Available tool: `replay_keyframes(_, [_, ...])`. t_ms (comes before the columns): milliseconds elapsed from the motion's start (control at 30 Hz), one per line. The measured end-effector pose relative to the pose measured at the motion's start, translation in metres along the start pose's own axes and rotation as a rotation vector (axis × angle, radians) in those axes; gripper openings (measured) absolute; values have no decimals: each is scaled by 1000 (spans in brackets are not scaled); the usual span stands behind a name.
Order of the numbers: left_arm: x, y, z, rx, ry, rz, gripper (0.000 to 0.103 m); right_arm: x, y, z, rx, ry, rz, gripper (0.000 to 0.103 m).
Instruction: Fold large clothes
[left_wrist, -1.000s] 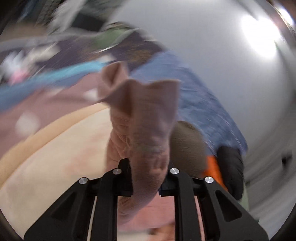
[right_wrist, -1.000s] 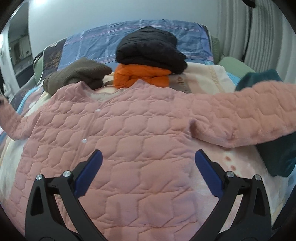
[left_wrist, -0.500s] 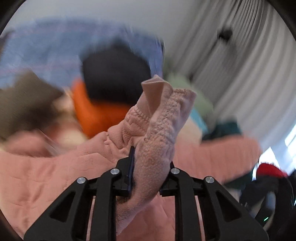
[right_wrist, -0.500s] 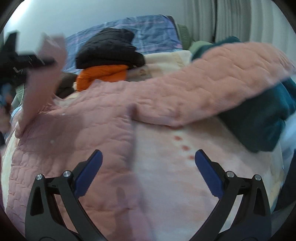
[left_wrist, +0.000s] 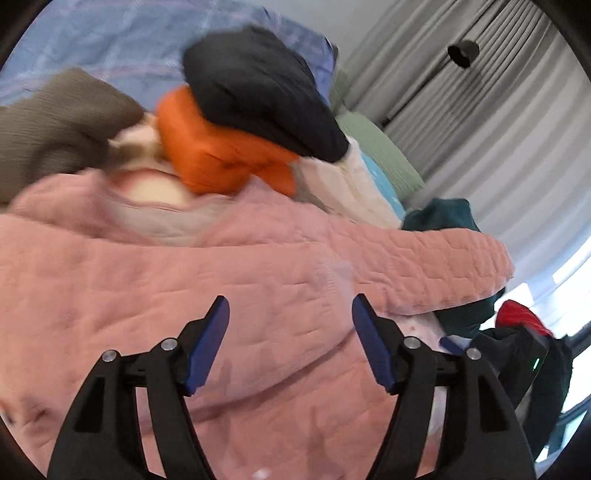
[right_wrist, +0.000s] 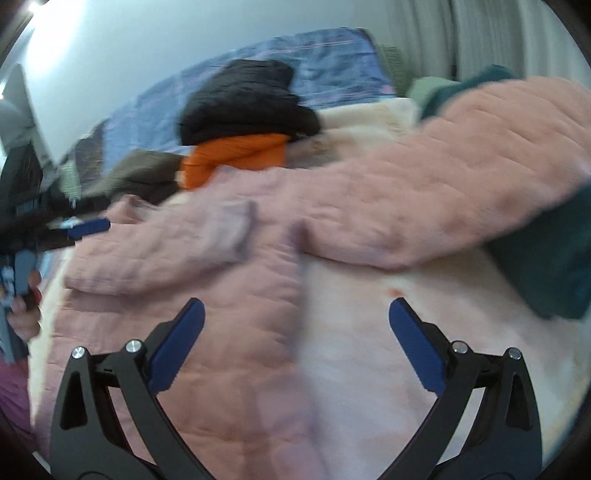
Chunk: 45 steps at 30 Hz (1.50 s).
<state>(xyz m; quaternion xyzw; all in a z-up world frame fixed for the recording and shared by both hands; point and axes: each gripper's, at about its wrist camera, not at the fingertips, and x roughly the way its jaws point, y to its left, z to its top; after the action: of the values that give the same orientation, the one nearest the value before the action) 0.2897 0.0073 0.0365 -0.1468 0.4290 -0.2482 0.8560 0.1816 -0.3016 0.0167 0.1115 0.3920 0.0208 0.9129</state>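
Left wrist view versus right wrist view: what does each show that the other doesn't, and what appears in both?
Only the left wrist view shows the red item at far right and the dark fitting on the curtains. Only the right wrist view shows the left sleeve folded across the pink quilted jacket and the left tongs beside it. Both show the jacket, its outstretched right sleeve, the black and orange folded stack and the teal garment.

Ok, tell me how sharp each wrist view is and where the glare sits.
Left wrist view: the left claw is crisp, the pink quilted jacket and orange garment smear with motion blur, and window light blows out at the right edge. Right wrist view: the right claw is sharp, the bedding is blurred, with glare on the wall top left. Both views bend at the rim.
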Motion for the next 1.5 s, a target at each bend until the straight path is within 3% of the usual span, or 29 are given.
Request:
replay_keyframes(100, [-28,32,-22,-9,-44,116,74,19,15,17,-55,28,32,100])
replay_keyframes(200, [-47,72,-39,-47,-62,253,74,50,24,33,-50,118,103,83])
replay_keyframes(233, [-51,84,-43,-62,-71,284,74,64,27,39,-32,158,142,82])
replay_keyframes(400, [-76,132,-55,-152,-120,374,74,125,48,63,39,247,197,87])
replay_keyframes(433, [-76,137,-55,-154,-115,396,74,130,55,64,23,254,190,82])
replay_keyframes(467, [-73,144,-55,-160,-108,433,74,134,69,65,-49,253,149,65])
replay_keyframes(500, [-71,150,-56,-165,-101,444,74,134,87,67,-156,240,121,10])
replay_keyframes(533, [-66,155,-56,-170,-92,440,74,130,98,68,-211,217,103,11])
replay_keyframes(600, [-60,159,-55,-178,-82,435,74,99,111,78,-229,59,67,10])
replay_keyframes(700, [-64,152,-56,-156,-97,424,74,92,107,92,-219,-10,-6,11])
replay_keyframes(767, [-72,145,-60,-123,-115,429,75,118,95,96,-221,41,-81,18])
replay_keyframes(833, [-74,142,-62,-98,-123,467,76,161,76,84,-222,224,-113,38])
replay_keyframes(867, [-75,142,-63,-87,-123,502,76,163,69,80,-198,230,-103,38])
replay_keyframes(900, [-77,142,-63,-86,-127,509,76,152,59,78,-148,175,-68,40])
replay_keyframes(967, [-84,138,-63,-82,-152,490,76,129,55,78,-135,114,-83,49])
replay_keyframes(1100, [-86,111,-47,1,-203,430,71,58,46,77,-177,-56,-95,50])
replay_keyframes(1167, [-77,96,-39,40,-202,377,65,16,22,83,-118,-140,-103,50])
replay_keyframes(1267, [-45,85,-30,77,-151,341,55,-46,-38,94,52,-263,-149,49])
replay_keyframes(1333, [-5,95,-35,79,-50,390,47,-83,-84,95,160,-319,-217,49])
replay_keyframes(1400, [21,110,-49,62,-2,406,47,-117,-136,88,311,-373,-310,49])
replay_keyframes(1467, [18,109,-57,96,-58,402,47,-141,-168,76,414,-410,-348,60])
replay_keyframes(1500, [17,108,-56,97,-59,406,47,-151,-187,71,466,-421,-361,71])
